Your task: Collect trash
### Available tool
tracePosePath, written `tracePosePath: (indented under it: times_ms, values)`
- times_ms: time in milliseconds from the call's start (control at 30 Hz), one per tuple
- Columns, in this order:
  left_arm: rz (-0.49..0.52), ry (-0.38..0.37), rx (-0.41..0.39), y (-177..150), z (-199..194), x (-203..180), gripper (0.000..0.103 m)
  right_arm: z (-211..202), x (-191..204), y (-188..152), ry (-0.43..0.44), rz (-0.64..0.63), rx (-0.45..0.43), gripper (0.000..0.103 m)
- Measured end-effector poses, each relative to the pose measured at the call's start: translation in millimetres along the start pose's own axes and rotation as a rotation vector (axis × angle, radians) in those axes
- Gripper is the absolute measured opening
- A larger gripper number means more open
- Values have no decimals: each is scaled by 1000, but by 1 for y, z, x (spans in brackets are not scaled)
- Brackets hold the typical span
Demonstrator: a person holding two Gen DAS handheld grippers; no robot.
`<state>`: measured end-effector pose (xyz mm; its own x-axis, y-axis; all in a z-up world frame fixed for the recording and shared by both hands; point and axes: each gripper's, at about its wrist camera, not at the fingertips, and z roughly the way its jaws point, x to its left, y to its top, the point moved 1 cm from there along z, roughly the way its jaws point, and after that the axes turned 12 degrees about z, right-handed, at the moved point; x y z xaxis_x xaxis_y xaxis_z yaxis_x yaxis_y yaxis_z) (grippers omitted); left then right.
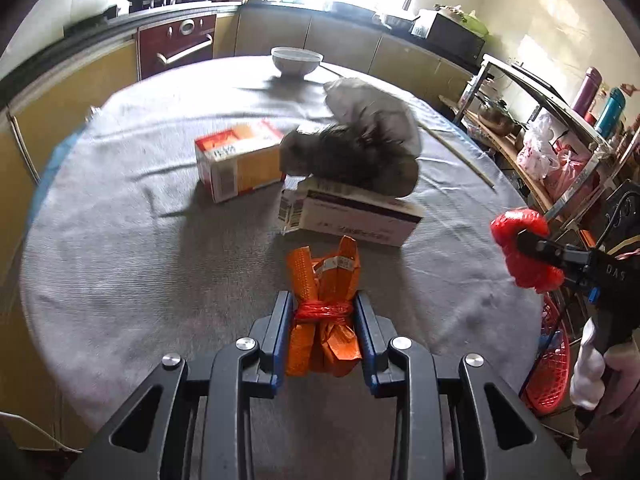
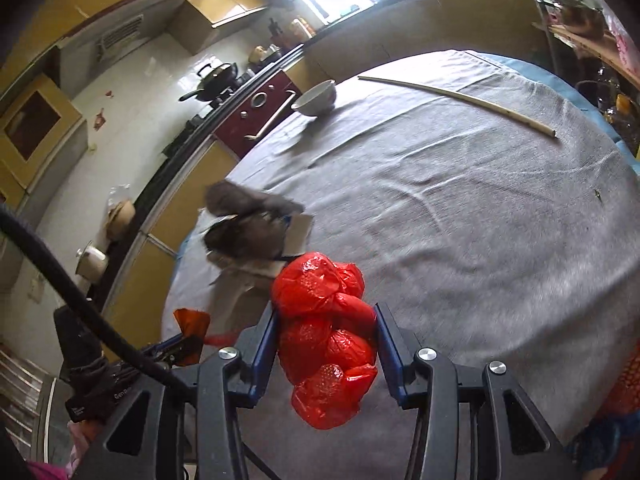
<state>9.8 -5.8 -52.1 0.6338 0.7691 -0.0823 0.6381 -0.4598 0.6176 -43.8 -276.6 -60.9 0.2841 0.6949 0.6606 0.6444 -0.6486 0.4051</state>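
Grey table cloth (image 1: pixel 120 240) carried two boxes (image 1: pixel 240 164). Left gripper (image 1: pixel 324 312) clamped an orange wrapper bundle (image 1: pixel 324 304); right gripper (image 2: pixel 326 340) clamped a red bag (image 2: pixel 326 336).

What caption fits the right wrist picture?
Right tongs grip a red plastic bag above the grey tablecloth.
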Motion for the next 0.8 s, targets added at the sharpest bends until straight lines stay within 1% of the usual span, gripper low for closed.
tracePosePath:
  times_ms: [167, 467, 800]
  values:
    - [28, 29, -24, 0, -24, -17, 32, -17, 10, -15, 29, -14, -4, 49]
    - [100, 86, -73, -1, -59, -52, 32, -53, 22, -40, 65, -43, -39, 49]
    - [174, 200, -103, -5, -83, -81, 32, -89, 22, -61, 86, -46, -82, 49]
